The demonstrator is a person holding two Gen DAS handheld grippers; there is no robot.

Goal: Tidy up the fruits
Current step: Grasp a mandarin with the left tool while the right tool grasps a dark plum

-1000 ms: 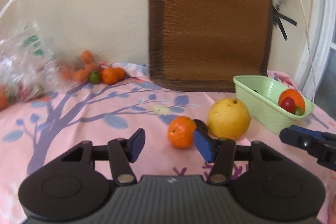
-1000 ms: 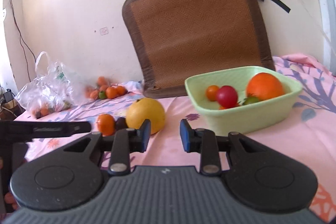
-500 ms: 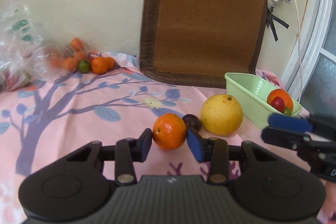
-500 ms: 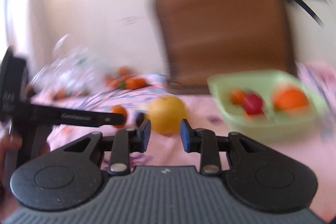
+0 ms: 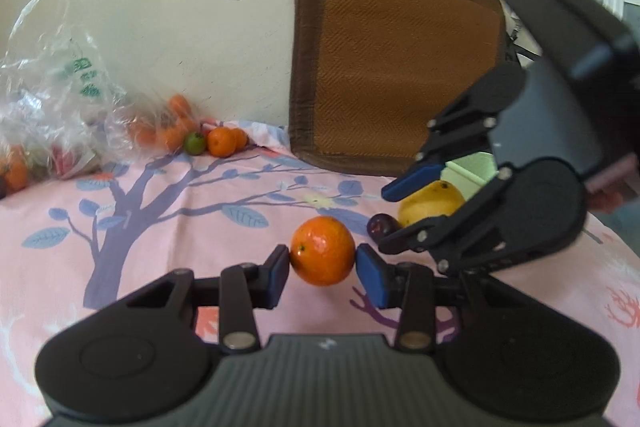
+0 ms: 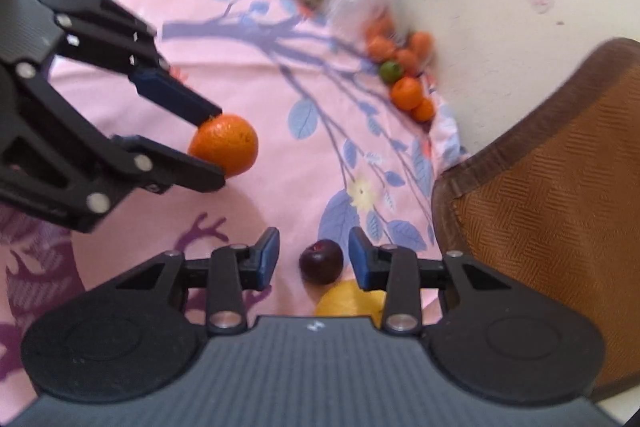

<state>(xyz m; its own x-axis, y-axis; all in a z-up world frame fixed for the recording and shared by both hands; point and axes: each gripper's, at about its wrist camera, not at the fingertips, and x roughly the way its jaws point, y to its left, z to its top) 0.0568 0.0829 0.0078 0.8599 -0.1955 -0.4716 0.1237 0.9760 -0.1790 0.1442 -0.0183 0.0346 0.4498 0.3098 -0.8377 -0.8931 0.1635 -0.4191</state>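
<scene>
L gripper point(image 5: 323, 267) clamped on the orange point(image 5: 322, 251), pads touching both sides. R gripper point(image 6: 313, 259) opening, dark plum point(image 6: 321, 261) between its jaws, prob. not touching.

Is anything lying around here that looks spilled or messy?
Yes: small oranges and one green fruit lie loose on the pink cloth against the wall, beside a crumpled plastic bag, as if tipped out. Nothing looks damaged.
</scene>
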